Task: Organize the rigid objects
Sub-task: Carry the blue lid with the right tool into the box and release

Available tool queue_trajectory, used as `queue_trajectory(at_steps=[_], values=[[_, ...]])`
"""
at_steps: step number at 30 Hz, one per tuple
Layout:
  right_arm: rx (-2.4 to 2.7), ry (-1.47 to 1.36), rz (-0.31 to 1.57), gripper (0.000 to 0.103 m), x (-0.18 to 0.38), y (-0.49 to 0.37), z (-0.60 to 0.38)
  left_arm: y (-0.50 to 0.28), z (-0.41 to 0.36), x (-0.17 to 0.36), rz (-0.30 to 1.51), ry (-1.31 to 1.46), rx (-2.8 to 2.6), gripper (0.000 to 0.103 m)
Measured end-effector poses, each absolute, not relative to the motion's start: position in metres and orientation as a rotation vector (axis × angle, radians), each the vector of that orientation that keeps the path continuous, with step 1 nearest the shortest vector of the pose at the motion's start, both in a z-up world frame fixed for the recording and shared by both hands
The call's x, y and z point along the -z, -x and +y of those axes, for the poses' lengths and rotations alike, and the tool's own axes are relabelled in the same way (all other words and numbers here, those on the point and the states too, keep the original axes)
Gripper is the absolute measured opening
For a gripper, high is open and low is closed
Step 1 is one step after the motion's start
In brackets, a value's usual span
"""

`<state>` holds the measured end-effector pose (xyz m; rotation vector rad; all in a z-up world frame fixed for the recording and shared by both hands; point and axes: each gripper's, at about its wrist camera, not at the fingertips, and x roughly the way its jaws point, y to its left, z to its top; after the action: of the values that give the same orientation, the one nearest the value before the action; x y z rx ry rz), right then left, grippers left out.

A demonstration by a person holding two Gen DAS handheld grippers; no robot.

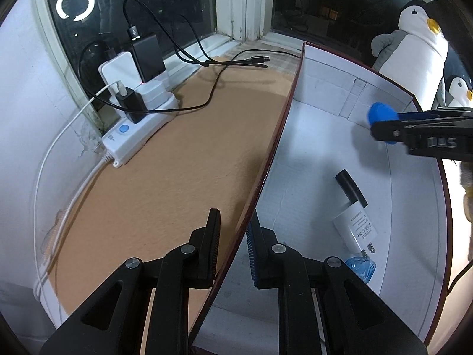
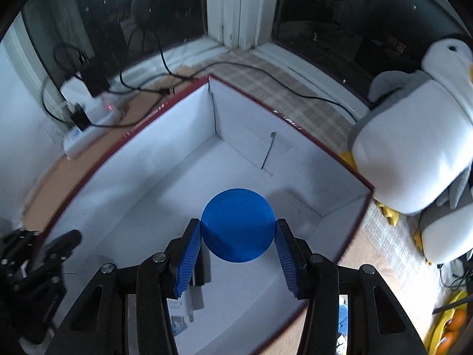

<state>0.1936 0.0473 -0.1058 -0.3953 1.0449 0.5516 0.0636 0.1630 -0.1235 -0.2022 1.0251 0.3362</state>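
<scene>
A white box with a dark red rim (image 1: pixel 275 148) (image 2: pixel 165 109) stands on the tan mat. My left gripper (image 1: pixel 233 233) is shut on the box's left wall, one finger outside and one inside. My right gripper (image 2: pixel 239 236) is shut on a round blue lid (image 2: pixel 238 224) and holds it above the box's inside; it also shows in the left wrist view (image 1: pixel 381 117). A white charger with a black cap (image 1: pixel 353 207) lies on the box floor, with a clear blue piece (image 1: pixel 362 267) beside it.
A white power strip (image 1: pixel 139 124) with plugged adapters and black cables sits at the left by the window. Plush penguins (image 2: pixel 414 153) stand right of the box. Loose cables (image 1: pixel 236 62) lie behind it. Yellow and orange items (image 2: pixel 449 325) lie at the far right.
</scene>
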Motion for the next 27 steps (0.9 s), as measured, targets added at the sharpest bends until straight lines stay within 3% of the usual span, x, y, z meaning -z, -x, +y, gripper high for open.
queue_trajectory(at_steps=[12, 27], values=[[-0.49, 0.489, 1.09, 0.046, 0.13, -0.206, 0.06, -0.064, 0.162, 0.123, 1.027, 0.211, -0.338, 0.016], [-0.526, 0.44, 1.053, 0.047, 0.111, -0.197, 0.052, -0.063, 0.162, 0.122, 1.033, 0.2, -0.339, 0.016]])
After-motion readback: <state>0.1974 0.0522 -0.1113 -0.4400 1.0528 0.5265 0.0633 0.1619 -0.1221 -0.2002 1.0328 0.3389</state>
